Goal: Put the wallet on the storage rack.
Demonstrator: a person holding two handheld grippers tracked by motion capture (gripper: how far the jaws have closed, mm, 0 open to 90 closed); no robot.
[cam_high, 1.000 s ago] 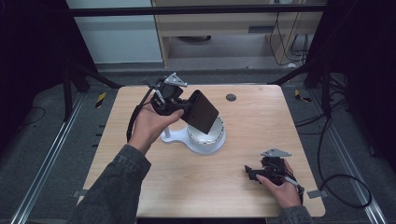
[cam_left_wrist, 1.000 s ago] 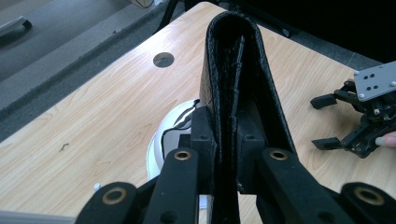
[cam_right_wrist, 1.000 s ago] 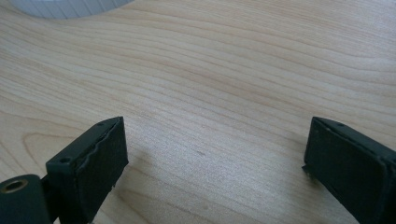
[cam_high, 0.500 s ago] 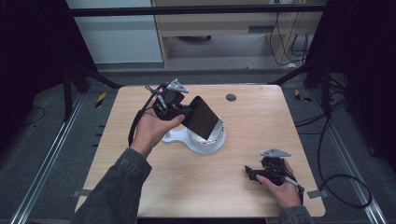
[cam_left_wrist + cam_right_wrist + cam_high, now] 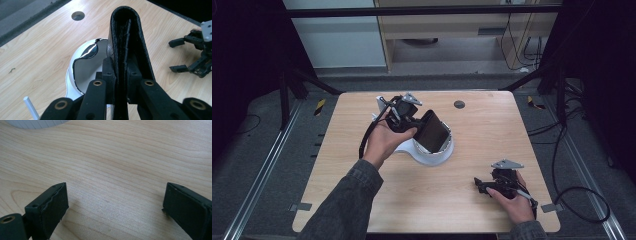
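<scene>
Now left hand-held gripper point(image 5: 424, 127) clamps black wallet point(image 5: 432, 131), jaws pinching folded leather from both sides. Wallet tilted, held over white bowl-like stand point(image 5: 432, 155) near counter point(image 5: 362, 175) centre; whether wallet touches stand's rim, cannot tell. In left gripper view, wallet point(image 5: 126, 42) stands edge-on between jaws, white stand point(image 5: 80, 67) with dark glossy inside just beside it. Right hand-held gripper point(image 5: 484, 185) rests low at counter's near right, well apart from wallet, jaws spread wide, bare wood point(image 5: 112, 170) between them. Small round hole point(image 5: 459, 104) in counter beyond stand.
</scene>
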